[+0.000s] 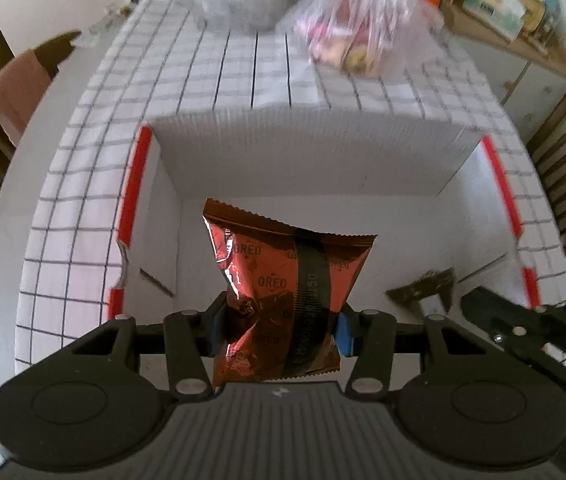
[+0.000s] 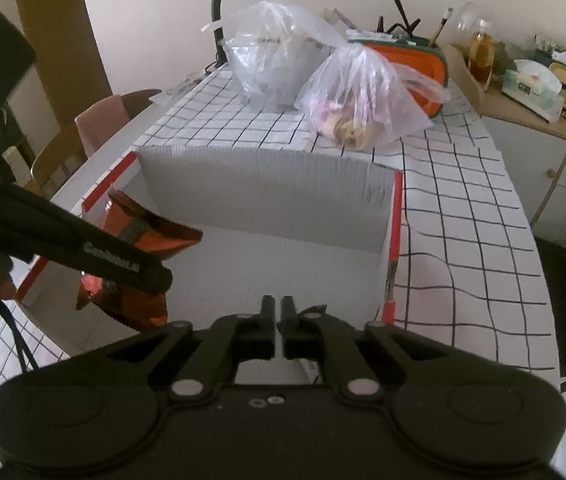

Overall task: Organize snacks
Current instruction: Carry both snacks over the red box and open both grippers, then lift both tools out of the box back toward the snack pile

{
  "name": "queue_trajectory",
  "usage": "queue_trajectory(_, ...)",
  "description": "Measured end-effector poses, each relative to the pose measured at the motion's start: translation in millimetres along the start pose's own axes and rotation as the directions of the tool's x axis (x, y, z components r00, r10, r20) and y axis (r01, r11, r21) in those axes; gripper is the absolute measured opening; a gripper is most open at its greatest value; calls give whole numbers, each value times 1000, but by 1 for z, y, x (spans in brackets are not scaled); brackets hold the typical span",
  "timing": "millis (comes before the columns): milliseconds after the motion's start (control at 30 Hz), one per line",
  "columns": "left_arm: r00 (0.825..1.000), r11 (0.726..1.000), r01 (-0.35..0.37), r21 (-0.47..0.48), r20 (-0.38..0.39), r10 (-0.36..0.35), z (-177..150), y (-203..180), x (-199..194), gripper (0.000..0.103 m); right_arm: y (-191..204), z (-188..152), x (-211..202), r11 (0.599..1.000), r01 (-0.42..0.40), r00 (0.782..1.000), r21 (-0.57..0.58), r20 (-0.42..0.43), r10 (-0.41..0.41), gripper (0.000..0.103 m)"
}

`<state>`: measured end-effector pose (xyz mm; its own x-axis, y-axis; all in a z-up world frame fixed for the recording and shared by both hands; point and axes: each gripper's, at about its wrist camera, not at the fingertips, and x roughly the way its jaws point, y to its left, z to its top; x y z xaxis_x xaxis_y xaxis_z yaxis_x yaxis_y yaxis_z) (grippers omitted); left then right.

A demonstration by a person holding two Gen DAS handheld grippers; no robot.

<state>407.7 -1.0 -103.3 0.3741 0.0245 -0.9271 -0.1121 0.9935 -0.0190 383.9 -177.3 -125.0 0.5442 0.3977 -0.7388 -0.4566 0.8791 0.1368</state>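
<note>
1. Left wrist view: the left gripper (image 1: pixel 279 330) pinches a red Oreo packet (image 1: pixel 289 280) between its fingers, above the open white box (image 1: pixel 315 152) on the checked tablecloth (image 1: pixel 83 184).
2. Right wrist view: the right gripper (image 2: pixel 277 312) has its fingers pressed together, empty, over the box's near edge. Two plastic bags (image 2: pixel 363 96) sit behind the box.

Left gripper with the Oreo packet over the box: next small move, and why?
Probably lower a bit and open. The left gripper is shut on the Oreo packet, which hangs over the open white box, with what shows of the box floor under it bare. The right gripper is shut and holds nothing, near the box's front edge, so it seems out of the way.
</note>
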Motion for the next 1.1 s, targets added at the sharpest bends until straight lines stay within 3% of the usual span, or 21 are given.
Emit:
queue_trajectory(233, 999, 1000, 2, -11, -44, -3, -8, 3, 16, 50, -1, -3, -2, 1000, -16, 1000, 15, -10, 16, 18)
queue_trajectory(367, 999, 1000, 13, -15, -31, -13, -12, 2, 14, 60, 0, -5, -7, 1000, -11, 1000, 20, -5, 11, 24)
queue_trajectory(533, 1000, 1000, 27, -14, -8, -27, -19, 3, 1, 62, 1, -7, -25, 999, -16, 1000, 32, 21, 15, 33)
queue_trajectory(800, 995, 998, 55, -13, 81, -54, -35, 6, -36, 64, 9, -13, -62, 999, -22, 997, 40, 75, 19, 42)
queue_trajectory(1100, 975, 995, 97, 18, 198, -99, -68, 7, -93, 65, 30, -24, -108, 999, -25, 989, 33, 144, 20, 64)
